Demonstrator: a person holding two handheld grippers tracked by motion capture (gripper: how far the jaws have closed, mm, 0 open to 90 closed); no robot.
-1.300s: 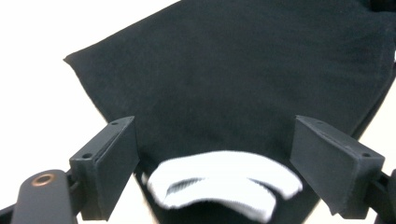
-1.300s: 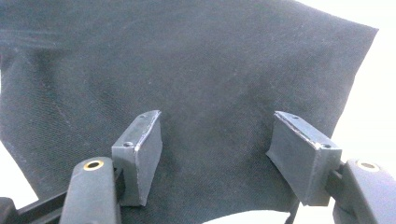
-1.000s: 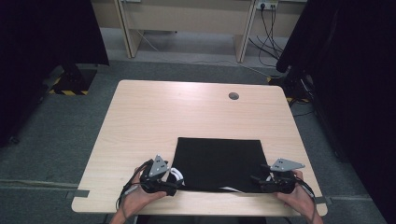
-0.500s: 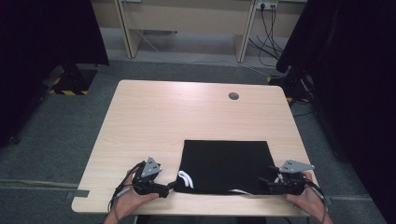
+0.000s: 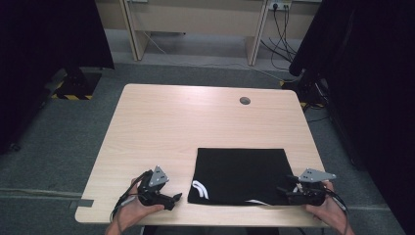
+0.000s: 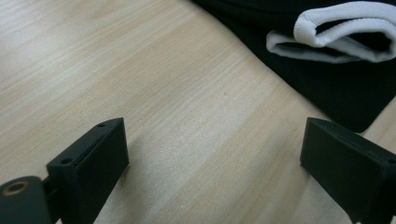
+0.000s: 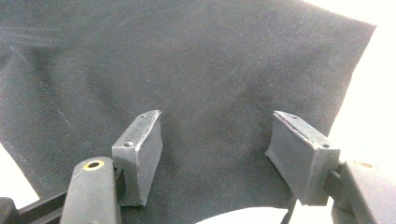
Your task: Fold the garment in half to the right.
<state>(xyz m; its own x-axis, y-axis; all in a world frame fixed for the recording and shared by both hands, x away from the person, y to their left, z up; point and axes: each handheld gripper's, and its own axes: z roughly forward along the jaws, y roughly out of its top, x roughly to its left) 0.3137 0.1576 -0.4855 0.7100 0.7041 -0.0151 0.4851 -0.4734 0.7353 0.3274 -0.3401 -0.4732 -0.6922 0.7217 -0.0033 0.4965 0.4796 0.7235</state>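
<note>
A black folded cloth [image 5: 240, 174] with a white trim [image 5: 199, 188] lies on the near right part of the wooden table [image 5: 195, 122]. My left gripper [image 5: 175, 198] rests low on bare wood just left of the cloth's near left corner. Its jaws have just been opening and nothing is between them. In the left gripper view that gripper [image 6: 215, 140] is open, with the cloth [image 6: 327, 79] and its white trim [image 6: 345, 32] at the upper right. My right gripper [image 5: 283, 190] is at the cloth's near right corner, open [image 7: 217, 126] over the black fabric [image 7: 187, 70].
A round cable hole [image 5: 244, 101] sits near the table's far edge. Dark curtains [image 5: 362, 98] hang at both sides. Desk legs and cables [image 5: 279, 29] lie on the floor beyond the table. Bare wood stretches left of and beyond the cloth.
The left gripper has drawn back to the left, away from the cloth's near left corner. The cloth and the right gripper have shifted a little to the right.
</note>
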